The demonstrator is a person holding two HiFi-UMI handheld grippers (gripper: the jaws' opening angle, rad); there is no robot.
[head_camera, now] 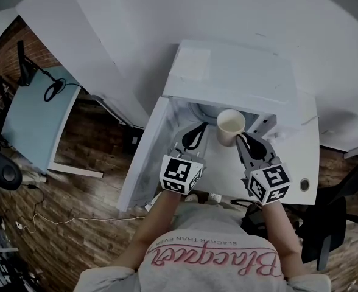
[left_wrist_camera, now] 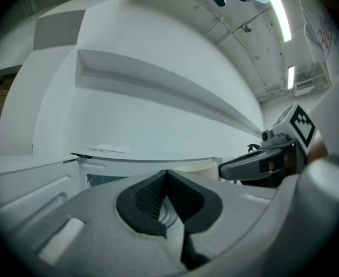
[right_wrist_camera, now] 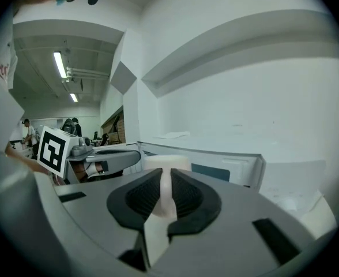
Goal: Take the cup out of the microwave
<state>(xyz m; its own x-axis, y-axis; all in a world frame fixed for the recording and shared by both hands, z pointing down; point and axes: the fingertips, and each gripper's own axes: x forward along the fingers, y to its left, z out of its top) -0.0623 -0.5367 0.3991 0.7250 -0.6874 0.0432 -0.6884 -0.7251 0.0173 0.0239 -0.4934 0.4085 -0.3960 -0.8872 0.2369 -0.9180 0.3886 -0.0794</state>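
The white microwave (head_camera: 228, 78) sits on the white desk (head_camera: 310, 151) in front of you. Its door (head_camera: 143, 163) is swung wide to your left, so the cavity mouth is clear for both tools.

The cream cup (head_camera: 231, 125) is upright at that mouth, between your two grippers, open end up. From the head view it looks to be at the front lip of the cavity rather than deep inside, so the withdrawal seems well along, though the cup is not yet set down anywhere.

Your right gripper (head_camera: 245, 141) carries it. In the right gripper view the two dark pads are pressed onto a cream strip of the cup's wall, one pad inside the rim and one outside. That pinch suits a cup with no handle showing, but it is narrow, so keep the cup level as you draw it toward you.

Your left gripper (head_camera: 197, 130) hangs just beside the cup on its left, pads closed against each other and holding nothing. It seems to be only standing by.
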